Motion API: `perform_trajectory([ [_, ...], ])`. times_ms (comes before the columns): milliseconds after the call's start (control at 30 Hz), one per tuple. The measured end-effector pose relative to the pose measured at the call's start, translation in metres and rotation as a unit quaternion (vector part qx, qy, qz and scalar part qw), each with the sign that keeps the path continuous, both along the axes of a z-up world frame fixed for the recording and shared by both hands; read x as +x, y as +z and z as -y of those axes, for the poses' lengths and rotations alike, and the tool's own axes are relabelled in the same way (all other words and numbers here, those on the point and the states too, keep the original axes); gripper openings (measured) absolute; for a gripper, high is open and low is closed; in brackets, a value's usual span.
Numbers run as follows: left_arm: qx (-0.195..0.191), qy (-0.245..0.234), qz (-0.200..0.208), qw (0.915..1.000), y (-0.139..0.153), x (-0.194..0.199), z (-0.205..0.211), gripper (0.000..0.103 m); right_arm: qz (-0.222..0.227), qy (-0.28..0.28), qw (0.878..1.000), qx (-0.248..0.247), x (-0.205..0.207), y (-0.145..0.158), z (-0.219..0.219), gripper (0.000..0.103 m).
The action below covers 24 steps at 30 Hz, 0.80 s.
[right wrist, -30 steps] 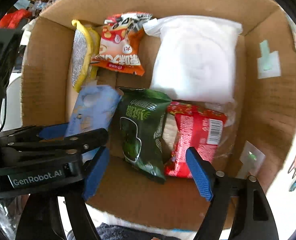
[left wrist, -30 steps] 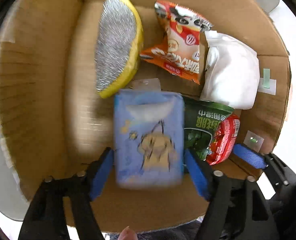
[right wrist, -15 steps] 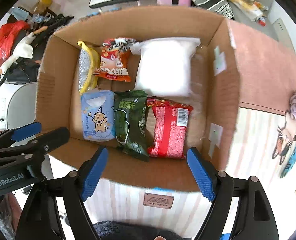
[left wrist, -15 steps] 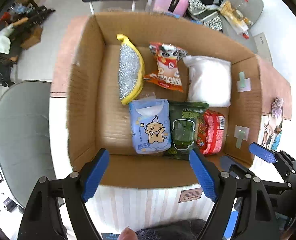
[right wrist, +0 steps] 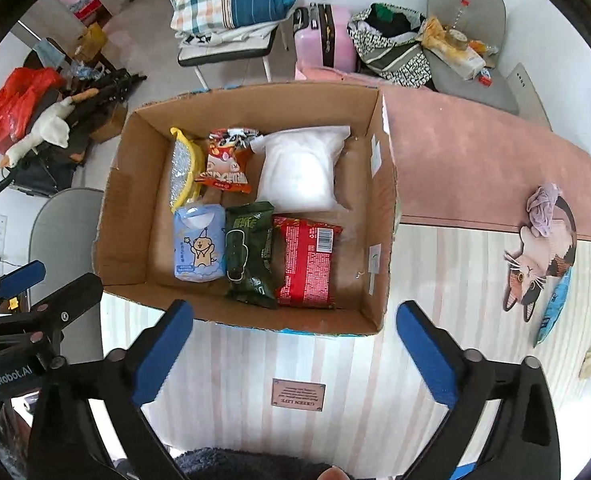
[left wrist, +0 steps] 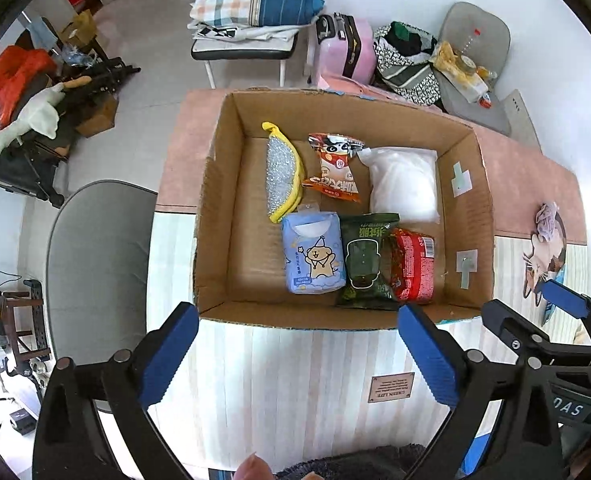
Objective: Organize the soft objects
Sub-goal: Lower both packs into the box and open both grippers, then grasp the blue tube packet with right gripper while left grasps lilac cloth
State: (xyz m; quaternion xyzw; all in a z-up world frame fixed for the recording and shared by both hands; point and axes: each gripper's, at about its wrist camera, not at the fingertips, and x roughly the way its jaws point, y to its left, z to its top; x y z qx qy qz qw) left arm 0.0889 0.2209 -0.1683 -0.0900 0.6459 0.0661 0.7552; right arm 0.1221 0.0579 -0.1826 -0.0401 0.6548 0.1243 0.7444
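Note:
An open cardboard box (left wrist: 219, 216) (right wrist: 127, 216) stands on the table. Inside lie a yellow and silver scrubber (left wrist: 281, 176) (right wrist: 183, 172), an orange snack bag (left wrist: 333, 170) (right wrist: 227, 162), a white soft pack (left wrist: 403, 186) (right wrist: 299, 172), a blue tissue pack (left wrist: 313, 256) (right wrist: 199, 246), a dark green pack (left wrist: 365, 262) (right wrist: 249, 256) and a red pack (left wrist: 413, 268) (right wrist: 307, 262). My left gripper (left wrist: 295, 356) is open and empty, held above the table in front of the box. My right gripper (right wrist: 293, 354) is open and empty beside it.
A purple cloth scrunchie (right wrist: 543, 208) (left wrist: 547, 222) lies on the pink mat at the right, near a cat-shaped mat (right wrist: 535, 264). A grey chair (left wrist: 95, 264) stands left of the table. Chairs, bags and a pink suitcase (right wrist: 327, 40) stand beyond the table.
Both grippers have pulled up and back out of the box. The left gripper let go of the blue tissue pack, which now lies in the box beside the green pack.

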Motion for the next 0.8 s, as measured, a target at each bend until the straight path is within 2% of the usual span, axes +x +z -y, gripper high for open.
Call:
perform_trajectory([
  [300,0.027,0.001,0.012,0.9996,0.02,-0.011,0.01,0.102,0.002,0.002,1.0,0.027,-0.012,0.009,0.015,0.103],
  [467,0.046,-0.01,0.029,0.9985,0.038,-0.005,0.032,0.102,0.011,-0.011,0.998,0.057,-0.012,0.018,0.036,0.103],
  [567,0.074,-0.042,0.05,0.9951,0.054,0.009,0.062,0.102,0.021,-0.044,0.996,0.075,-0.007,0.027,0.067,0.103],
  [700,0.11,-0.116,0.074,0.9844,0.065,0.041,0.13,0.102,0.029,-0.104,0.991,0.073,0.003,0.031,0.133,0.103],
  [800,0.101,-0.165,0.069,0.9786,0.058,0.068,0.185,0.102,0.026,-0.17,0.984,0.056,0.011,0.025,0.203,0.103],
])
